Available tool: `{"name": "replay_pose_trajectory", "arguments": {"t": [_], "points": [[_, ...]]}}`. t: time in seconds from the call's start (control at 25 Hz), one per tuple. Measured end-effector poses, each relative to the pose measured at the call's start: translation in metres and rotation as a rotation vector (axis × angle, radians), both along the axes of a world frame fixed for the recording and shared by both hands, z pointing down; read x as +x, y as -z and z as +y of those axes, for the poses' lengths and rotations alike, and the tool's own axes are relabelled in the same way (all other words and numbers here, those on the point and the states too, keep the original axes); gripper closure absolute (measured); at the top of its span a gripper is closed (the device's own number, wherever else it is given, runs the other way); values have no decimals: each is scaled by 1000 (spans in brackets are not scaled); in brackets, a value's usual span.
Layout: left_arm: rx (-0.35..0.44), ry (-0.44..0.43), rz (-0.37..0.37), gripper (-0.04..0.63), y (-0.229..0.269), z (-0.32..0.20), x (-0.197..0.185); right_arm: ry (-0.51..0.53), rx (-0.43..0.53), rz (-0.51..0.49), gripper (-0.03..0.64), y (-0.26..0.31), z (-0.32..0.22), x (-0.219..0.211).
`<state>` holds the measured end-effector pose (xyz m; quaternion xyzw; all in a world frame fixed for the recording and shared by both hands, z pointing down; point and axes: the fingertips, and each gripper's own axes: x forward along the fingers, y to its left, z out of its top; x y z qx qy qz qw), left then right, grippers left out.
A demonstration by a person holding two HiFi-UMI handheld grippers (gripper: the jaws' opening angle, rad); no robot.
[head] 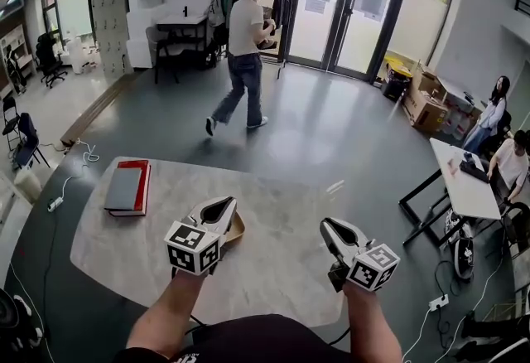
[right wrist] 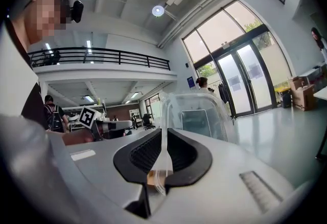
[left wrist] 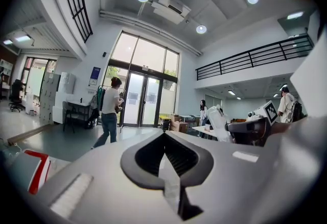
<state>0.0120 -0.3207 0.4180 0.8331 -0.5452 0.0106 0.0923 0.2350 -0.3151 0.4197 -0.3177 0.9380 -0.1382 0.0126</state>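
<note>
Both clenched: right tongs on clear plastic bag, left tongs on thin clear film; mid-hold above table, next needs steady grip.

Clear container, red book, pale marbled table.

- The right gripper has its jaws pressed together on the thin edge of a clear plastic box.
- The box stands up from the jaws toward 12 o'clock, leaning a little to 1 o'clock.
- A small brown bit sits between the jaws under this edge; what it is, I cannot tell.
- At 9 o'clock the left gripper shows with its marker cube.
- At 2 o'clock are tall glass doors, and at 3 o'clock cardboard boxes stand on the floor.
- At 10 o'clock runs a black balcony railing; at 12 o'clock are round ceiling lamps.
</note>
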Motion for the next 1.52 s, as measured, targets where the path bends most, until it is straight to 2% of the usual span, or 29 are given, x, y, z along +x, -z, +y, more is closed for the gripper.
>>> {"name": "replay_pose_trajectory", "arguments": {"t": [0.52, 0.88, 1.52], "points": [[47, 31, -42, 592, 16, 8, -10, 26, 89, 11, 574, 31, 5, -6], [35, 25, -54, 592, 13, 5, -10, -47, 84, 7, 580, 28, -8, 9], [15, 14, -43, 592, 4, 4, -5, -41, 63, 12, 588, 20, -5, 9]]}}
